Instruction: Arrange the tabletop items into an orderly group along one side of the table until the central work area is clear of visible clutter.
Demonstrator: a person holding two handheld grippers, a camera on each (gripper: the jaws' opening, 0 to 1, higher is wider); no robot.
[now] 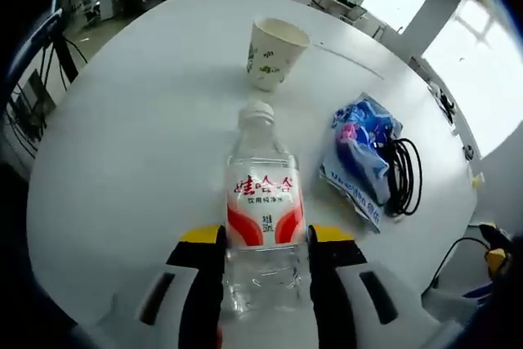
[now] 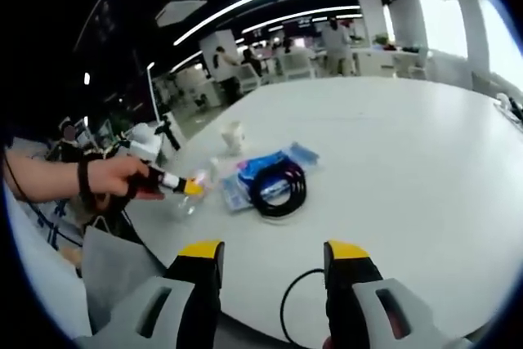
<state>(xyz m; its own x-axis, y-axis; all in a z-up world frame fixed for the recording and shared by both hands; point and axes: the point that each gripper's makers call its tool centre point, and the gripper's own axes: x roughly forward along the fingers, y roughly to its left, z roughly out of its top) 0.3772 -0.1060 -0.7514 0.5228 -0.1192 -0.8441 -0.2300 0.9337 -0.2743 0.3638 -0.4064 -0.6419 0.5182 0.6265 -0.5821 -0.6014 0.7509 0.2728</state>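
My left gripper (image 1: 265, 241) is shut on the lower body of a clear water bottle (image 1: 263, 190) with a white cap and a red and white label. Beyond the cap a paper cup (image 1: 274, 53) stands upright on the white table (image 1: 139, 136). A blue snack packet (image 1: 359, 153) lies to the right beside a coiled black cable (image 1: 404, 177). In the right gripper view a hand holds the left gripper (image 2: 184, 185) with the bottle (image 2: 193, 195) near the table's left edge. My right gripper (image 2: 274, 252) is open over the near edge, with nothing between its fingers.
Cup (image 2: 233, 136), packet (image 2: 263, 169) and cable coil (image 2: 279, 187) sit together on the left part of the table (image 2: 392, 169). Another black cable (image 2: 296, 304) loops below the near edge. Chairs, desks and people are in the room behind.
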